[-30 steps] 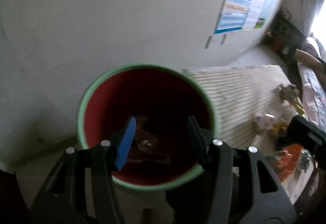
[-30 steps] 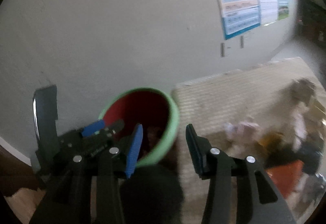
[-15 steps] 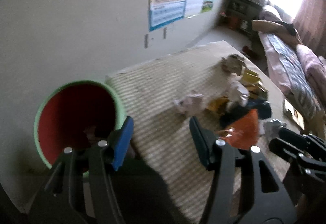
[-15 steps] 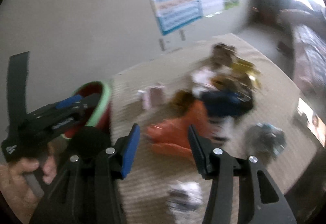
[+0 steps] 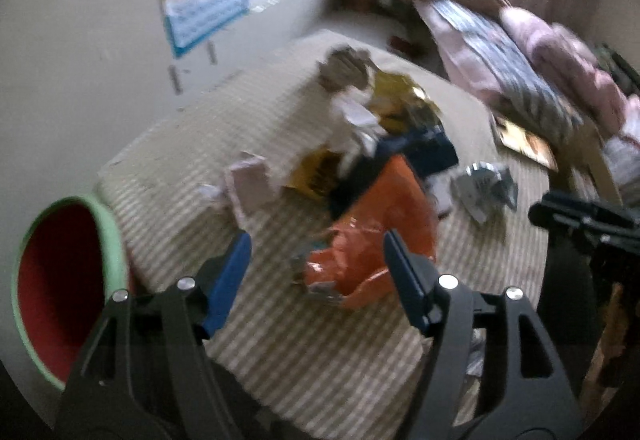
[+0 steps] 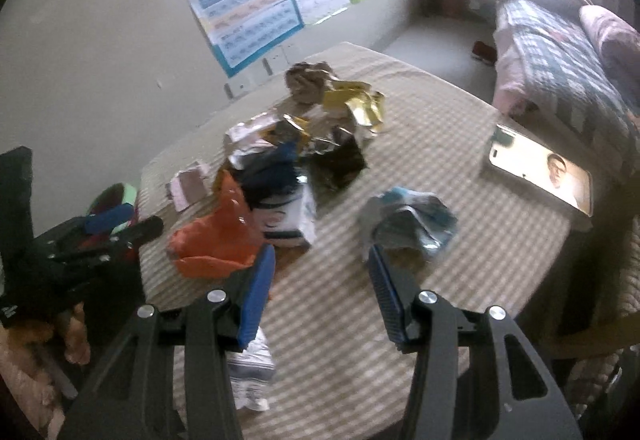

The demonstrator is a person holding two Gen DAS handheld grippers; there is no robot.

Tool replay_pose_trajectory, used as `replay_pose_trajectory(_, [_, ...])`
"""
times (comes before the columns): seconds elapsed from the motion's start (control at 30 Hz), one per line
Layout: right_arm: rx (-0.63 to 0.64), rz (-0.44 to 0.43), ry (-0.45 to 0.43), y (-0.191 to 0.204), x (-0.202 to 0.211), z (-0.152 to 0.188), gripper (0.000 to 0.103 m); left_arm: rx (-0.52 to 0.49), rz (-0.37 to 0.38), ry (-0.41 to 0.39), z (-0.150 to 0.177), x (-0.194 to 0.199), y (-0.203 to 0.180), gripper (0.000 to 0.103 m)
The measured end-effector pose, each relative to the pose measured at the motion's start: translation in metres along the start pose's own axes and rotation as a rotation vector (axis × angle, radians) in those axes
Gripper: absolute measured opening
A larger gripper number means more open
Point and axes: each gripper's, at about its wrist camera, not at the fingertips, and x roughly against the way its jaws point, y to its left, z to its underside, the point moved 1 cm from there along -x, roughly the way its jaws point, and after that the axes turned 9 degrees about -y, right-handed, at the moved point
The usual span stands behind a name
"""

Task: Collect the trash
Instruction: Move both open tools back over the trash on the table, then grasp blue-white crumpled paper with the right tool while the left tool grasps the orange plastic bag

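While the left hand-held gripper (image 5: 316, 260) hangs over the striped bench (image 5: 320, 352) with jaws spread and empty, the orange wrapper (image 5: 376, 240) lies directly ahead between its fingers, touching neither. Its long axis runs from near-left to far-right across the jaw line. The green bin (image 5: 60, 280) stands at the bench's near-left edge, beside this gripper. The right hand-held gripper (image 6: 320, 280), also spread and empty, points at the bare bench between the orange wrapper and a crumpled blue-silver wrapper (image 6: 412, 224). The left gripper appears nearer the orange wrapper and the bin.
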Motion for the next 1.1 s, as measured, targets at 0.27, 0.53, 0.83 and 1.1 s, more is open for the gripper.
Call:
replay_pose_trajectory(0.27, [-0.051,0.03,0.025,-0.021,-0.006,0.004,0.048,-0.046,0.148,0.12,-0.003,-0.042,-0.011,0.067])
replay_pose_trajectory(0.53, [-0.085,0.064,0.058,-0.035,-0.015,0.008,0.049,-0.058,0.133,0.199,0.007,-0.07,-0.019,0.068])
replay_pose_trajectory(0.83, [-0.114,0.11,0.051,-0.058,-0.03,-0.002,0.049,-0.058,0.098,0.216,0.009,-0.077,-0.019,0.082])
replay_pose_trajectory(1.1, [-0.128,0.13,0.094,-0.082,-0.07,-0.021,0.056,-0.014,0.129,0.236,0.011,-0.075,-0.017,0.083])
